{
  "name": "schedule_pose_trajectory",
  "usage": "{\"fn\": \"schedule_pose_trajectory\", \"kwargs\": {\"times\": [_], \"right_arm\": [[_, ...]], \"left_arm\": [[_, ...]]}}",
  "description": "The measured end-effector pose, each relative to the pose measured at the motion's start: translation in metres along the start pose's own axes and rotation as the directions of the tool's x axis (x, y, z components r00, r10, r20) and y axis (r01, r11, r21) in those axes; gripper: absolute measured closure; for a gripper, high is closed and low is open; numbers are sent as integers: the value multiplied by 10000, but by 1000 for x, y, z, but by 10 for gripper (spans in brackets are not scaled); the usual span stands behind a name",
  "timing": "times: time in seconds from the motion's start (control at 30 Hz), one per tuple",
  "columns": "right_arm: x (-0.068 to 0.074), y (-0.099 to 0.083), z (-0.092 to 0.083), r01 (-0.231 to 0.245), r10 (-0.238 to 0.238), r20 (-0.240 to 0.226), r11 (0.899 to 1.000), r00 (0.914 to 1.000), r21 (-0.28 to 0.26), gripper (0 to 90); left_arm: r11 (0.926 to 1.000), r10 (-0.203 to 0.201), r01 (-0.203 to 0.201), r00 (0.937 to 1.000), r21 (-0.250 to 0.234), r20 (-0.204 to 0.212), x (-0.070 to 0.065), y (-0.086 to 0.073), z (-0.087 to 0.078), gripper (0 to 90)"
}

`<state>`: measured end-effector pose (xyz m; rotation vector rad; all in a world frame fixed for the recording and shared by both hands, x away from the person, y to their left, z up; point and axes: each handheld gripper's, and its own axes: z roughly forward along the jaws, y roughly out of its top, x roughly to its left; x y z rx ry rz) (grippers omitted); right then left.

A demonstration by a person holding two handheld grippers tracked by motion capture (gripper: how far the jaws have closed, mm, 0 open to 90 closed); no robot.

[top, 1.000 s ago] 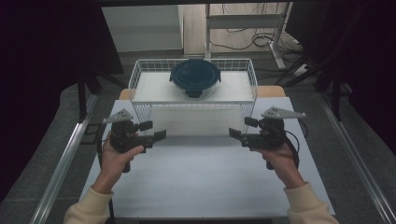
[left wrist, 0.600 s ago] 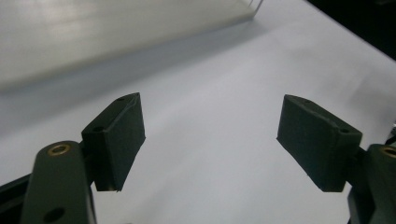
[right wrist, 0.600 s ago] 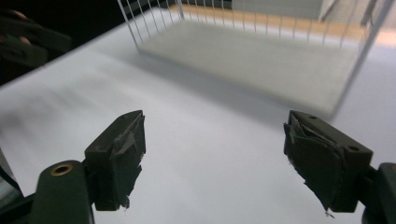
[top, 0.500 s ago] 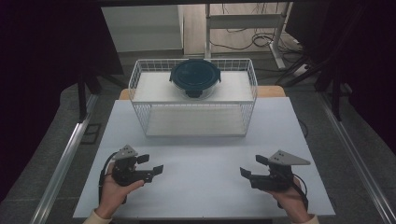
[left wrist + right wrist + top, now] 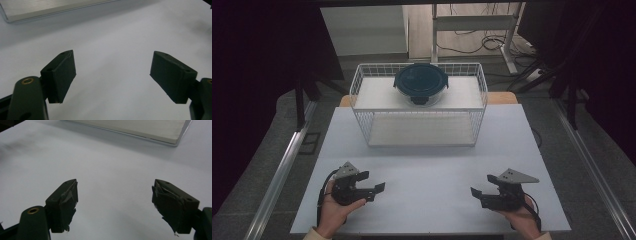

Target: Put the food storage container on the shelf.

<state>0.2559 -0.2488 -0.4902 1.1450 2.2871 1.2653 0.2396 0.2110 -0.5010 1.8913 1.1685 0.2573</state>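
Both hands have come down and back toward the person since the earlier frames, where they were raised just in front of the wire basket; now they are lying low at the near edge of the white tabletop (image 5: 427, 165).

In the high view, the left tool (image 5: 376, 189) is sitting in the person's left hand (image 5: 337, 210) at the near left of the tabletop, its jaws pointing inward toward the middle. The right tool (image 5: 476, 192) is sitting in the right hand (image 5: 519, 215) at the near right, its jaws also pointing inward, so the two are facing each other, well apart.

In the left gripper view, the left tool (image 5: 112, 75) is standing wide open, with bare white tabletop showing between its two black pads (image 5: 62, 75) and nothing held. In the right gripper view, the right tool (image 5: 113, 200) is likewise standing open and empty, its pads (image 5: 66, 202) looking frayed at the edges. Whether either tool is touching the tabletop cannot be told.

At the far side, the wire basket (image 5: 362, 95) is standing on the tabletop, well apart from both tools. A round container with a dark blue lid (image 5: 420, 82) is resting inside it, toward the back, near the middle.
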Motion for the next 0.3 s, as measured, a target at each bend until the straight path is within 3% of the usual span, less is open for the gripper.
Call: {"fn": "schedule_pose_trajectory", "kwargs": {"times": [0.3], "right_arm": [[0,-1,-1,175,-175,210,9998,9996,15,207]], "left_arm": [[9999,17,-18,10000,107,14,-1,-1,4,203]]}}
